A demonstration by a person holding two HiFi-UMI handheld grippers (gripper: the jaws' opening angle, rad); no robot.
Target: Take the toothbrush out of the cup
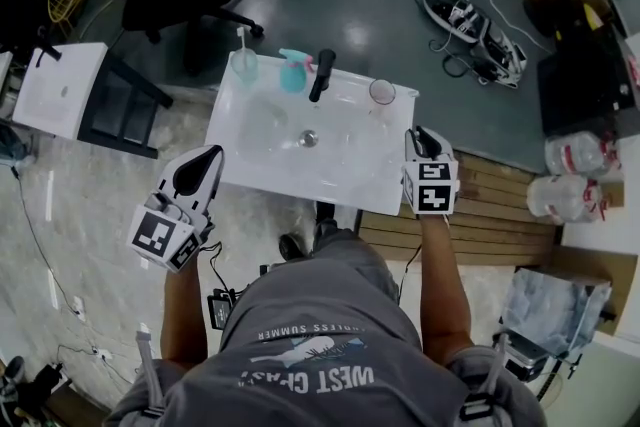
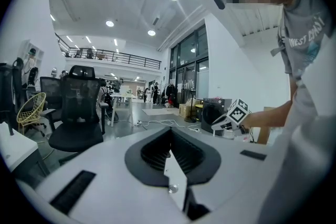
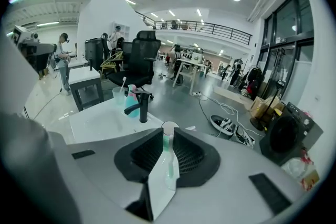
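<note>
Gripping teal toothbrush [image 3: 170, 165], right fingers [image 3: 194, 157] near cup [image 3: 169, 127]

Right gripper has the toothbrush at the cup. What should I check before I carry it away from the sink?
1. Right gripper grip on the toothbrush: ok, the teal handle is clamped between its fingers.
2. Toothbrush tip clear of the cup: cannot tell, the rim shows just past the gripper.
3. Cup upright on the sink back edge: ok.
4. Left gripper out of the way: ok, shut and empty off the front left corner.
5. Faucet out of the path: ok, it stands left of the cup.
</note>
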